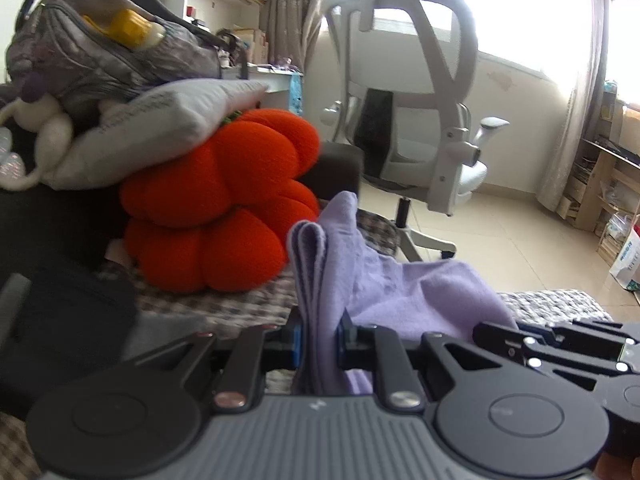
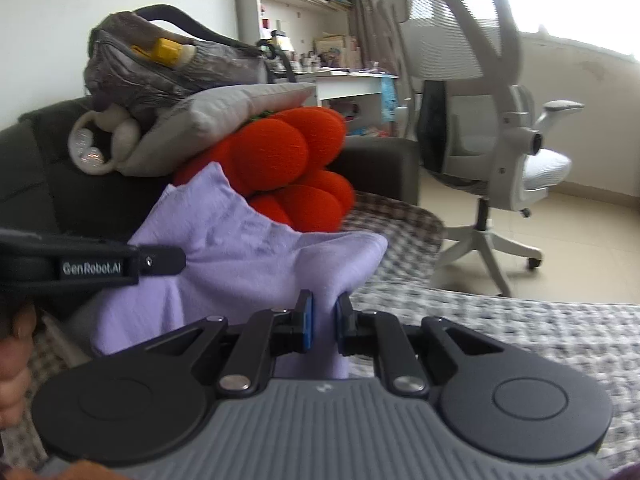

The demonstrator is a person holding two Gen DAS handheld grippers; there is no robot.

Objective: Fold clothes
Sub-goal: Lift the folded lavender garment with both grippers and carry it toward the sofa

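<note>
A dark sofa (image 2: 48, 184) has a checked cover (image 2: 500, 332) on its seat. Beside it on the floor stands a white office chair (image 2: 480, 92). A big orange cushion (image 1: 224, 200) sits on the sofa with a grey pillow (image 1: 160, 128) and a grey bag (image 1: 92, 52) piled on top. In front of the cushion, the purple cloth (image 2: 248, 256) is lifted up off the cover. The left gripper (image 1: 319, 344) pinches a folded edge of it tight. The right gripper (image 2: 324, 320) pinches another bunch of it tight.
</note>
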